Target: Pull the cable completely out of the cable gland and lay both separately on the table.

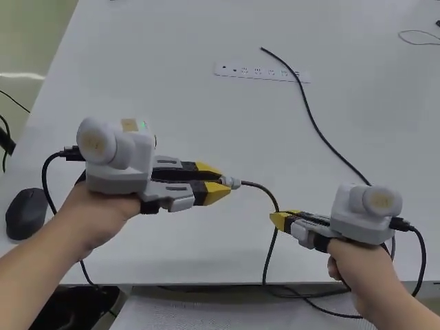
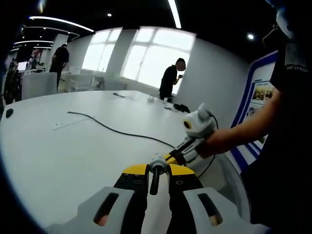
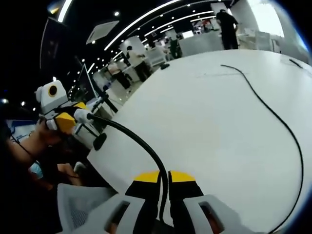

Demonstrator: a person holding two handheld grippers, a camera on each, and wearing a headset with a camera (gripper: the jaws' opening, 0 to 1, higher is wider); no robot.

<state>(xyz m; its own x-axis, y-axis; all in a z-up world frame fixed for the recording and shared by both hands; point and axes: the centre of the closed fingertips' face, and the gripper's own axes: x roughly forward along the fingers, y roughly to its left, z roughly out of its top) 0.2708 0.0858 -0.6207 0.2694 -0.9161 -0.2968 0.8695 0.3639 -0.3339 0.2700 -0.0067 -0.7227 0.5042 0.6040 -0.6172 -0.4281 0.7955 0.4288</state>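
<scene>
L tool [image 1: 225,184] clamps cable gland [image 1: 233,183]; R tool [image 1: 277,218] pinches its cable [image 1: 265,192] nearby.

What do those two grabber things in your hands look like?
Both the left gripper and the right gripper have pale grey bodies, black middles and pointed yellow-tipped fingers. A black cord trails from the back of each.
</scene>
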